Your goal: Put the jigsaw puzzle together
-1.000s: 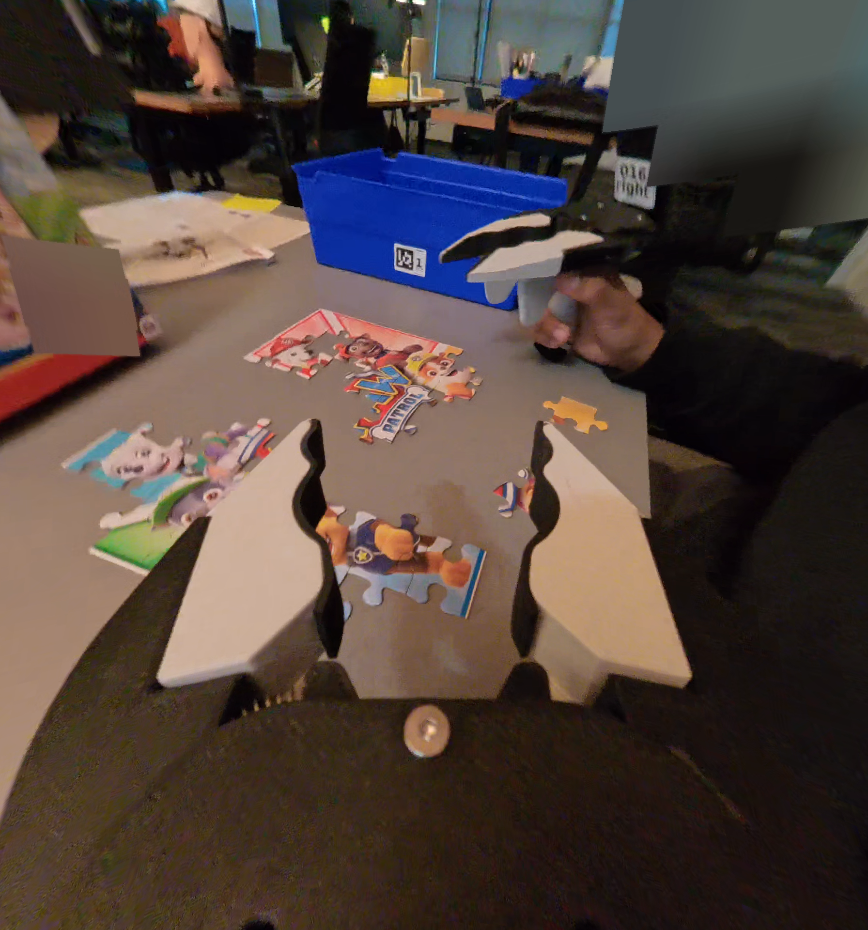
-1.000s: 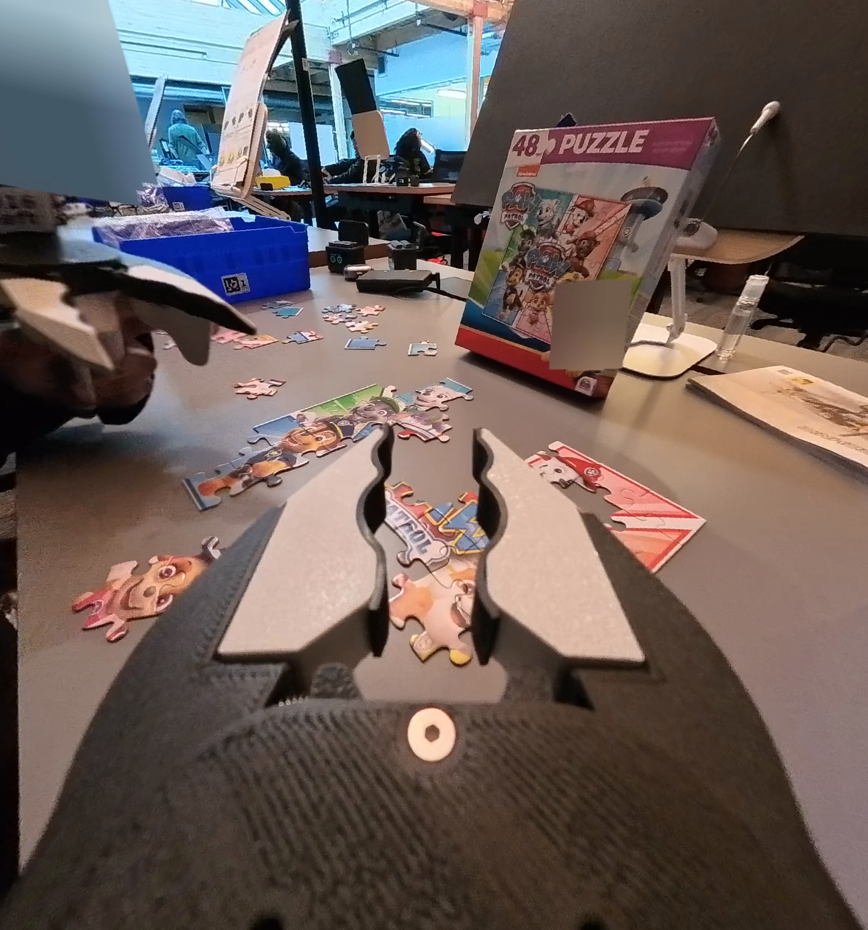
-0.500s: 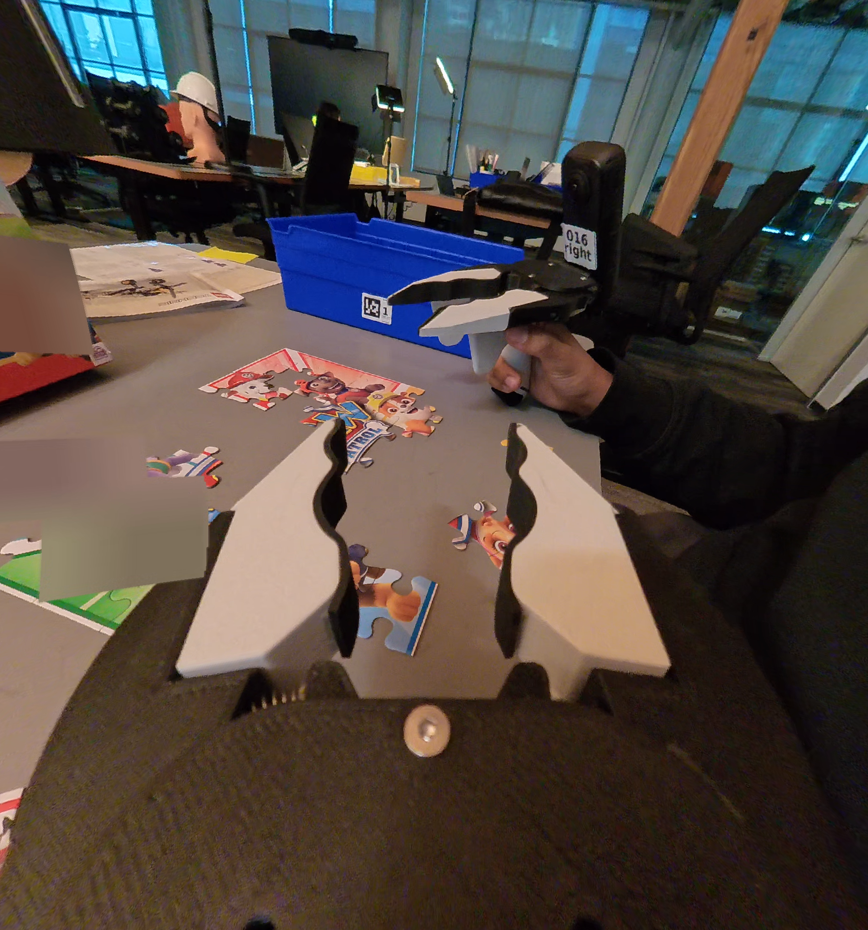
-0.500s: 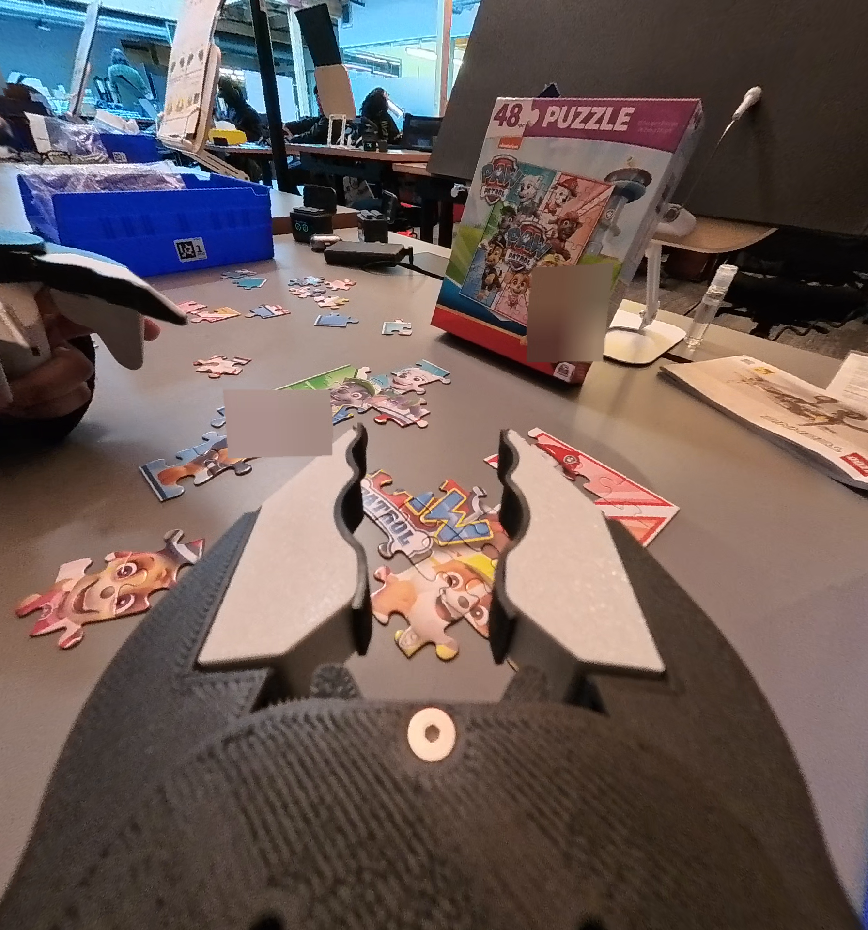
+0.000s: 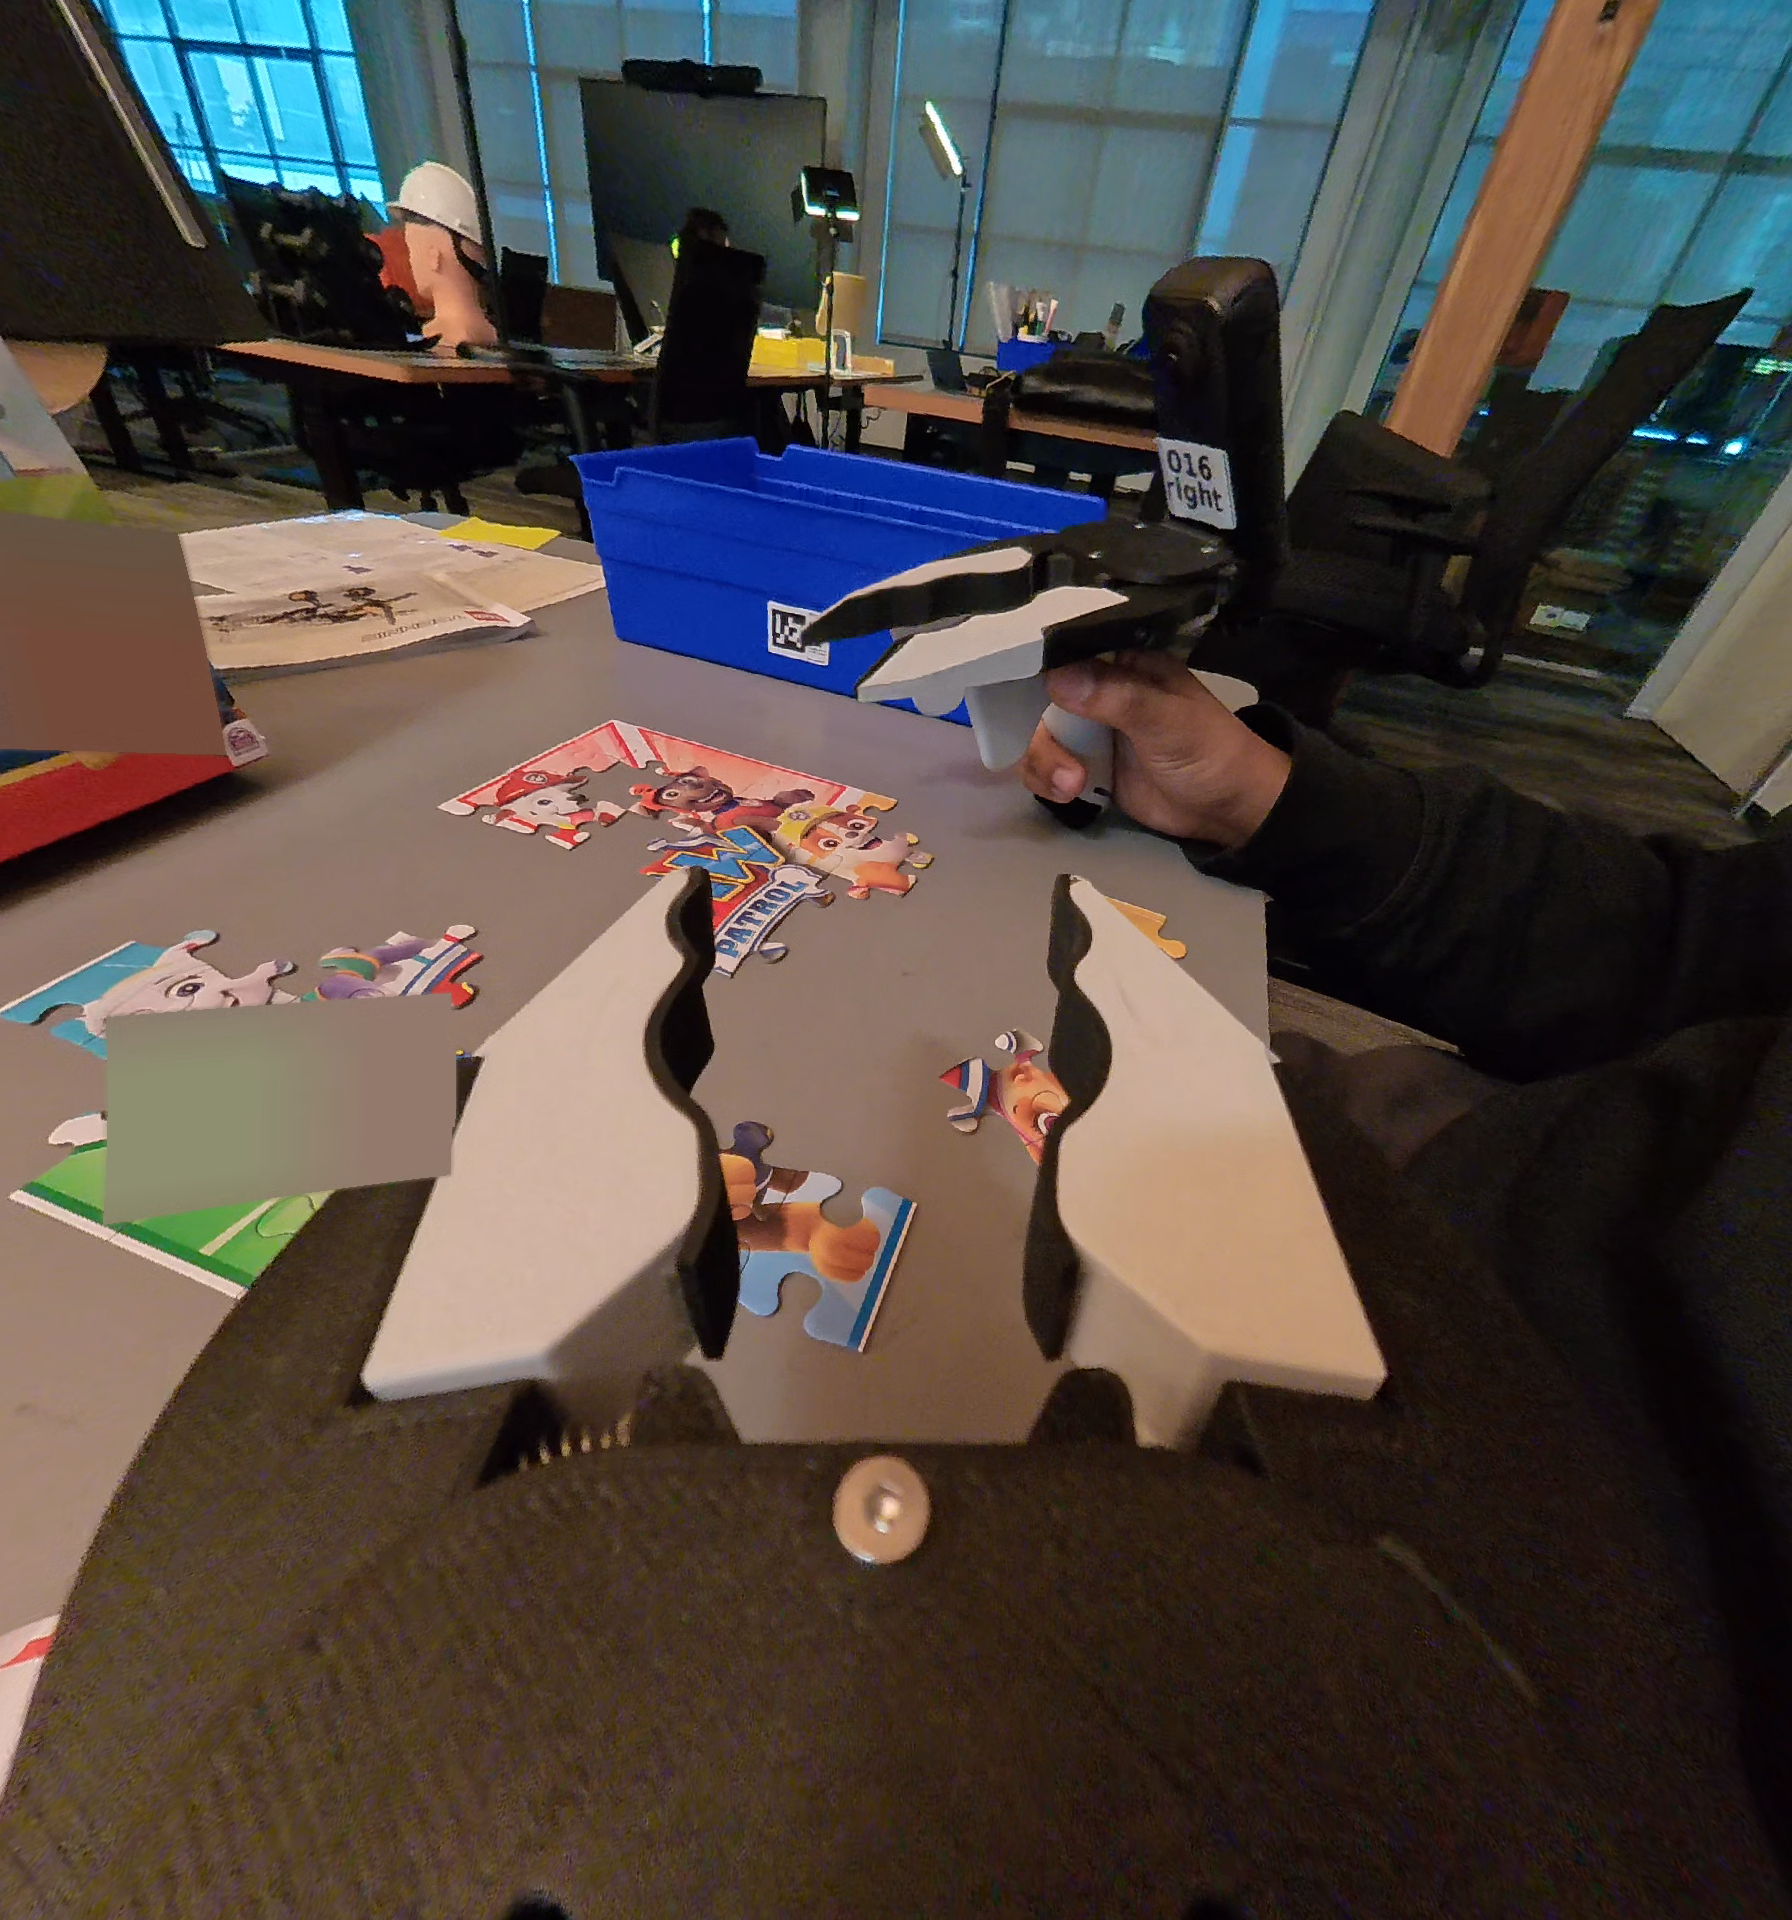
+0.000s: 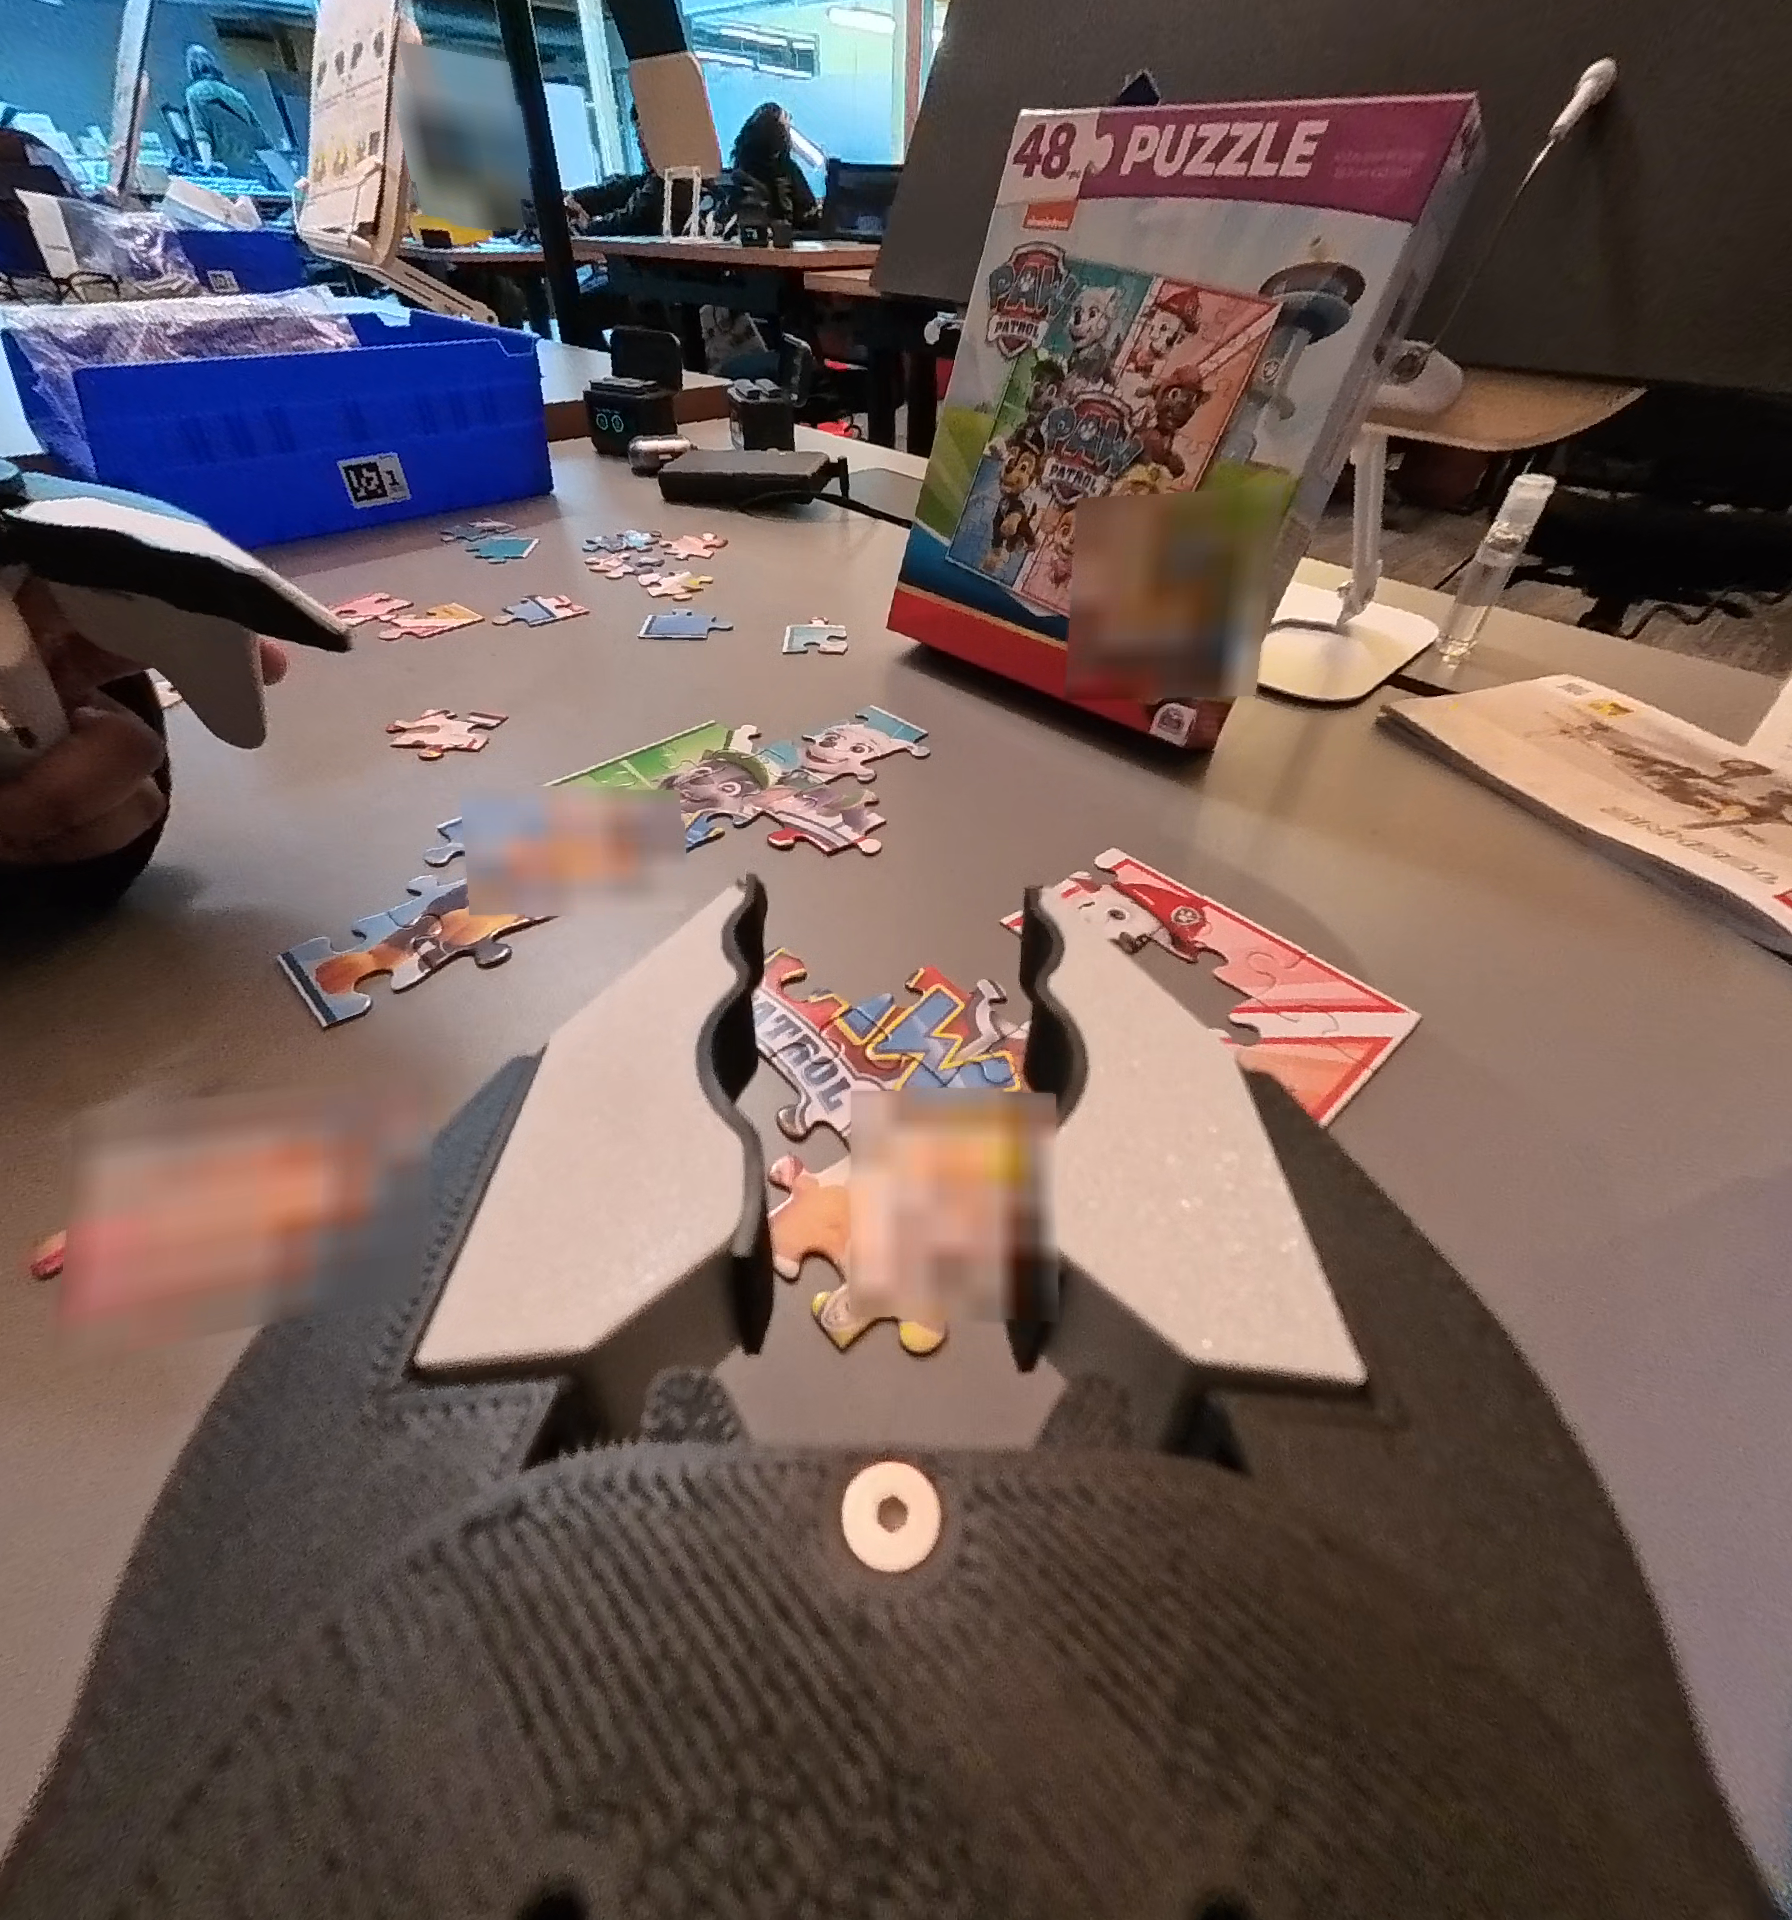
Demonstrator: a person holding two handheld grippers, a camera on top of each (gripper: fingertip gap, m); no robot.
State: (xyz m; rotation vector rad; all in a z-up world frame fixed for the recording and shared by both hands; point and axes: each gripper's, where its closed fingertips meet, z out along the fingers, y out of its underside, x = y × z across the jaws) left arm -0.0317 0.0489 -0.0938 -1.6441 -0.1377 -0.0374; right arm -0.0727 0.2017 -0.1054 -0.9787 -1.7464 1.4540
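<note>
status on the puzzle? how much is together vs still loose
Done: several joined clusters lie on the grey table: a red-bordered corner cluster, a green-edged cluster, a blue-edged cluster.
In hand: nothing. The left gripper and right gripper both hover open above the pieces.
Left: the clusters lie apart, and loose pieces are scattered near the blue bin.

blue bin (image 5: 767, 540), puzzle box (image 6: 1183, 416) (upright), booklet (image 6: 1650, 810).
</note>
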